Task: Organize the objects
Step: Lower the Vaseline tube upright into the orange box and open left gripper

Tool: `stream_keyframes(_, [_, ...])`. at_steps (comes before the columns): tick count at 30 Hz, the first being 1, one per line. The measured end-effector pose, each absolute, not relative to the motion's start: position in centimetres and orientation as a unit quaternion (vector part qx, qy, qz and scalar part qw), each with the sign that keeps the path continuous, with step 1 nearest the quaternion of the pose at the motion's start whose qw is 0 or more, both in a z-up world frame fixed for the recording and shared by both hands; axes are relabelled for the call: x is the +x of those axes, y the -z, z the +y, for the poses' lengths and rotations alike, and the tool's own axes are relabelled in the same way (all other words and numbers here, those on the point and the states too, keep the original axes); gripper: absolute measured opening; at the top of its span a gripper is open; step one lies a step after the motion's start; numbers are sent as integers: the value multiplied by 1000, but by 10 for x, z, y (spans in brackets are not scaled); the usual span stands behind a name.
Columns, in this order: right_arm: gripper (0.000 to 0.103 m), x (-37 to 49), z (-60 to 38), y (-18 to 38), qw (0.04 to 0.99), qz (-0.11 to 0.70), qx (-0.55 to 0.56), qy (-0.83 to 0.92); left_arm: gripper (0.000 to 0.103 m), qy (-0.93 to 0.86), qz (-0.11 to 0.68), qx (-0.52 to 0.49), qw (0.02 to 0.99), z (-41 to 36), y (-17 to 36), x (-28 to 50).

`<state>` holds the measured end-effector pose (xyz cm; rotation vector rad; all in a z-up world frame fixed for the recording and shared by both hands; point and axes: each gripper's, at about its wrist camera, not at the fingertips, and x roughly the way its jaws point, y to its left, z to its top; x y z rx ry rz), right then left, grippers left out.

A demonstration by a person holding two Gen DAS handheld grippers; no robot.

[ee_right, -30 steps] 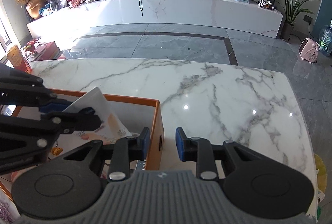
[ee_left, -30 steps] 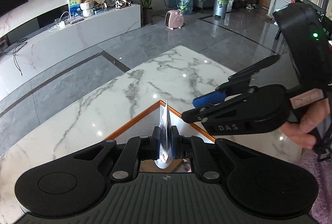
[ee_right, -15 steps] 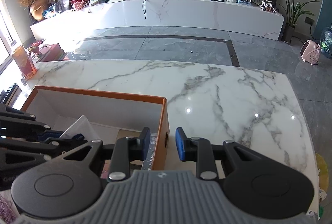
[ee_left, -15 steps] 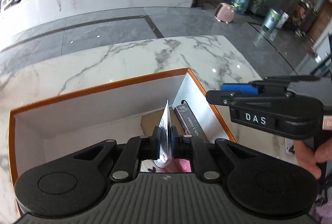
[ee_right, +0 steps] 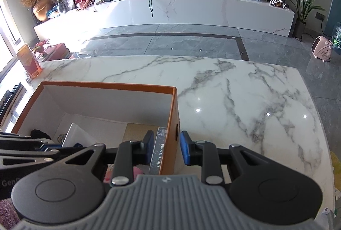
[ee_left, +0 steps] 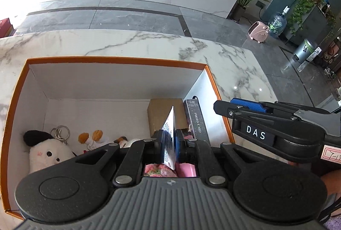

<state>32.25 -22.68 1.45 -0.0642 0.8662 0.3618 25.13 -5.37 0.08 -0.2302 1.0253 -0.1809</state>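
Note:
My left gripper [ee_left: 169, 141] is shut on a thin printed card [ee_left: 169, 129], held on edge over the near right part of the orange-rimmed white box [ee_left: 115, 59]. The card also shows in the right wrist view [ee_right: 74, 136]. In the box lie a white plush toy with a key ring [ee_left: 45, 152], small figurines [ee_left: 91, 138], a brown carton [ee_left: 164, 114] and a dark "PHOTO CARD" box [ee_left: 195, 119] against the right wall. My right gripper [ee_right: 166, 147] is open, its fingers astride the box's right wall [ee_right: 173, 123], touching nothing I can see.
The box stands on a white marble table [ee_right: 234, 102] with bare surface to its right and behind it. An orange packet [ee_right: 28, 61] stands at the table's far left edge. The right gripper's body [ee_left: 277, 134] hangs just right of the box.
My left gripper has swung left and lowered over the box with the card, so the box's inside now shows. My right gripper has moved slightly forward along the box's right wall.

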Motion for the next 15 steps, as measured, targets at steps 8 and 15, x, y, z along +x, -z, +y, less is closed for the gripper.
stream_keyframes(8, [28,318,-228,-8,888,424,-20,-178,11,75,496,-137,854,-60,21,257])
stream_keyframes(15, [28,313,-225,4,882,435,-3,-183,11,79,494,-155,852,-60,34,259])
